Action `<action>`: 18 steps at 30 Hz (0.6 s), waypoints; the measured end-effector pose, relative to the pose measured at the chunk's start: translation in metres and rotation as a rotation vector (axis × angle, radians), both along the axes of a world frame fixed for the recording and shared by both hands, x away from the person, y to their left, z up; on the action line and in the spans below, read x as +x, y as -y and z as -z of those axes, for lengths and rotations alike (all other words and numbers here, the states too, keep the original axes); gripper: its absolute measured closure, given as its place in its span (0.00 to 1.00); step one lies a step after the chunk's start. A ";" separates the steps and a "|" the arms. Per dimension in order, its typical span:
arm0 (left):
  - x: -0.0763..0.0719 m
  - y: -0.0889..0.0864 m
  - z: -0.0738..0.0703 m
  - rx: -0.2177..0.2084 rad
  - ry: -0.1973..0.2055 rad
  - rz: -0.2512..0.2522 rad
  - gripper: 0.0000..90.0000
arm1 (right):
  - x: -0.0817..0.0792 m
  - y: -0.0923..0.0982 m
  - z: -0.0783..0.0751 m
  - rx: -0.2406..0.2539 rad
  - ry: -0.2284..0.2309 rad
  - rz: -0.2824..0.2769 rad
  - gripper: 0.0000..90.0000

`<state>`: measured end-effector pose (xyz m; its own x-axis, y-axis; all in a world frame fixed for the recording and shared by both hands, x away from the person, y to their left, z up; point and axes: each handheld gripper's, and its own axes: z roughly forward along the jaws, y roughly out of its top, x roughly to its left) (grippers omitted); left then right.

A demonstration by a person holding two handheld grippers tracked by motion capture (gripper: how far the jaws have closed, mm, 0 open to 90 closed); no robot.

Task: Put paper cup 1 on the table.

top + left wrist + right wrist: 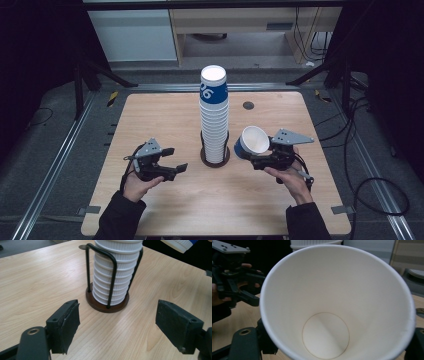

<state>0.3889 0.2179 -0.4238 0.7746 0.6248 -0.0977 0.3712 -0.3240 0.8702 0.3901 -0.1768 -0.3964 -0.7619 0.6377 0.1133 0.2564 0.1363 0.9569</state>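
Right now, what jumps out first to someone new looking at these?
The tall stack of paper cups in a black wire holder, mid-table. Just right of it, the right gripper clamps a single cup, tipped so its white inside shows. The left gripper sits open and empty, left of the stack.

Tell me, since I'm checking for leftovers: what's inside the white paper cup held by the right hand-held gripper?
The white paper cup looks empty down to its round bottom; its near rim is cut off.

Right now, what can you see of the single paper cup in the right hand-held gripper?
The paper cup looks like white paper inside with a blue outer wall and a thin rolled rim. It is empty and clean, its round base visible within. It is tipped on its side, mouth facing up and toward the camera, clamped in the right hand-held gripper, held above the table, right of the stack and apart from it.
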 end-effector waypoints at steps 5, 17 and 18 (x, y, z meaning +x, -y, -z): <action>0.002 -0.007 -0.001 -0.006 -0.006 -0.030 0.21 | 0.005 0.010 0.000 -0.015 -0.011 0.102 0.24; 0.009 -0.017 0.004 0.027 -0.027 -0.091 0.21 | 0.017 0.035 0.004 -0.111 -0.037 0.337 0.23; 0.009 -0.017 0.005 0.029 -0.032 -0.092 0.21 | 0.018 0.037 0.004 -0.117 -0.038 0.346 0.23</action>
